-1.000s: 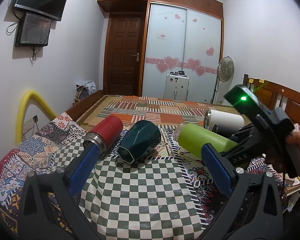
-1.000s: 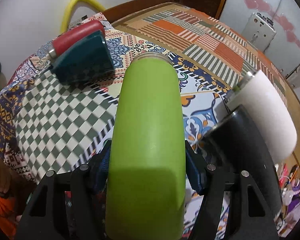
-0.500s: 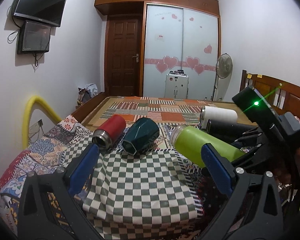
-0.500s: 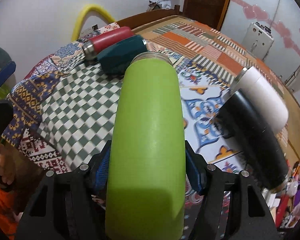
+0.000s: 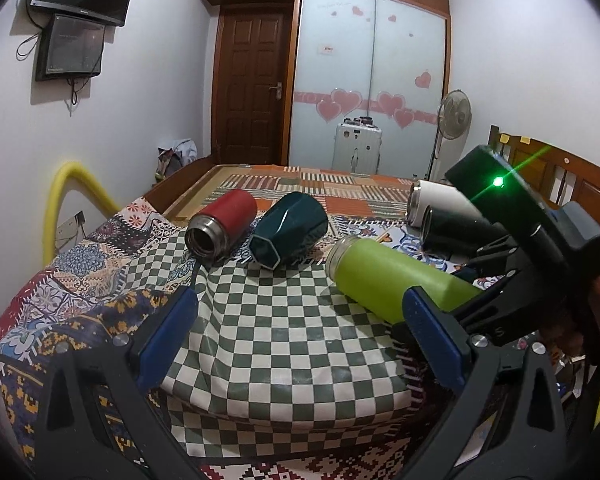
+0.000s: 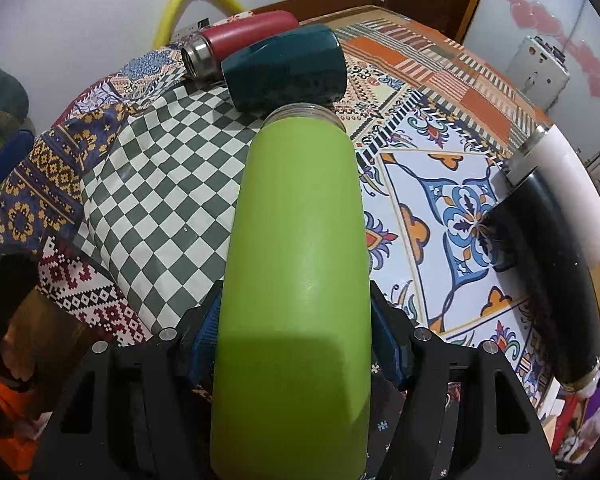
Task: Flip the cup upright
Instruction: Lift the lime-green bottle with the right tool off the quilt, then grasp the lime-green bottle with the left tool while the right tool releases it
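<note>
Green cup (image 6: 296, 264) gripped low on its body, near the closed base, so that the open mouth points away and can swing up once the wrist turns. Lying nearly level, mouth toward the teal cup (image 6: 284, 68), over the seam between checked cloth (image 6: 156, 200) and floral cloth (image 6: 440, 208), near the front edge of the bed (image 5: 284, 178); lifted or resting, cannot tell for sure. Clamped by the right gripper (image 6: 296, 344), blue pads (image 6: 204, 340) pressed to both sides of the body, closed only as far as the cup's width allows. A hold this far back probably leaves the mouth end heavy, so a slow turn seems wise.

Left gripper (image 5: 296, 336) spread wide and holding nothing, hanging back over the front edge of the checked cloth, apparently kept out of the way of the swing.

Beyond, toward the left edge: teal cup and red cup (image 5: 224, 226) lying side by side, touching or nearly so, mouths toward the front. Toward the right edge: black cup (image 6: 548, 280) and white cup (image 6: 568, 196) lying pressed together, close beside the green one, and likely the thing to avoid when it turns. All four on their sides too.
</note>
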### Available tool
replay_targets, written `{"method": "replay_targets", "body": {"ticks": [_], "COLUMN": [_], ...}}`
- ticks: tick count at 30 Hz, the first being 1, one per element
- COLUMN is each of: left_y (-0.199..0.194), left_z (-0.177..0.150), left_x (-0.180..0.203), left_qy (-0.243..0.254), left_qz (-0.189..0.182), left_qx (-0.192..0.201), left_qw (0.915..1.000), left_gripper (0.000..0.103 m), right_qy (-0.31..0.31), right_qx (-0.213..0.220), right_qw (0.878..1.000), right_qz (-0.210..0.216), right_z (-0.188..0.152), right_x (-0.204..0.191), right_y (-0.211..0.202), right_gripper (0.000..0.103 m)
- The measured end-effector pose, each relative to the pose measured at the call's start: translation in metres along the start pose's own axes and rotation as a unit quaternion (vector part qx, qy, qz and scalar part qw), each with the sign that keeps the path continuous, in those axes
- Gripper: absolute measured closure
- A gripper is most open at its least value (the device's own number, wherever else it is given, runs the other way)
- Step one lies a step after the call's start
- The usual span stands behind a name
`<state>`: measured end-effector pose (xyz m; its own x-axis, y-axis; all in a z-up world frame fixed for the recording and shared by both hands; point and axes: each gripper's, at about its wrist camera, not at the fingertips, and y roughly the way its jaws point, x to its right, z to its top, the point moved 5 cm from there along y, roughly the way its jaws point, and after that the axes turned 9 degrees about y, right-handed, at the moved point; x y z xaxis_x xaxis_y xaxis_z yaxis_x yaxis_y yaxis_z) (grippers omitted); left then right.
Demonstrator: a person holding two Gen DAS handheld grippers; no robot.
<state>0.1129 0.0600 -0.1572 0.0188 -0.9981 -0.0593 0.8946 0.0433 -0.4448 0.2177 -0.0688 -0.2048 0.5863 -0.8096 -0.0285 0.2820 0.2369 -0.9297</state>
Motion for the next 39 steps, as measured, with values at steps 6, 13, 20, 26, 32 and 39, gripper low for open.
{"method": "replay_targets", "body": {"ticks": [6, 13, 20, 26, 32, 39], "left_y": [0.006, 0.008, 0.026, 0.073, 0.114, 0.139], "left_z": [-0.001, 0.012, 0.035, 0.046, 0.051, 0.054], "left_x": [-0.001, 0.005, 0.025, 0.056, 0.090, 0.116], "left_qy": [-0.003, 0.003, 0.021, 0.034, 0.058, 0.045], "left_qz": [0.006, 0.005, -0.017, -0.054, -0.050, -0.073], "left_qx": [-0.007, -0.013, -0.039, -0.116, -0.161, -0.202], "left_qw": [1.0000, 0.9999, 0.9989, 0.9912, 0.9840, 0.9757], "left_gripper": [0.000, 0.000, 0.000, 0.000, 0.000, 0.000], "right_qy": [0.002, 0.001, 0.029, 0.069, 0.111, 0.125], "right_qx": [-0.008, 0.025, 0.115, 0.207, 0.257, 0.278], "right_qw": [1.000, 1.000, 0.993, 0.975, 0.959, 0.952], "right_qz": [0.005, 0.016, 0.019, -0.034, -0.038, -0.039], "right_z": [0.003, 0.001, -0.013, -0.032, -0.054, -0.070], "right_x": [0.001, 0.004, 0.030, 0.068, 0.096, 0.112], "right_y": [0.003, -0.014, -0.066, -0.106, -0.123, -0.122], "right_gripper": [0.040, 0.040, 0.040, 0.035, 0.034, 0.034]}}
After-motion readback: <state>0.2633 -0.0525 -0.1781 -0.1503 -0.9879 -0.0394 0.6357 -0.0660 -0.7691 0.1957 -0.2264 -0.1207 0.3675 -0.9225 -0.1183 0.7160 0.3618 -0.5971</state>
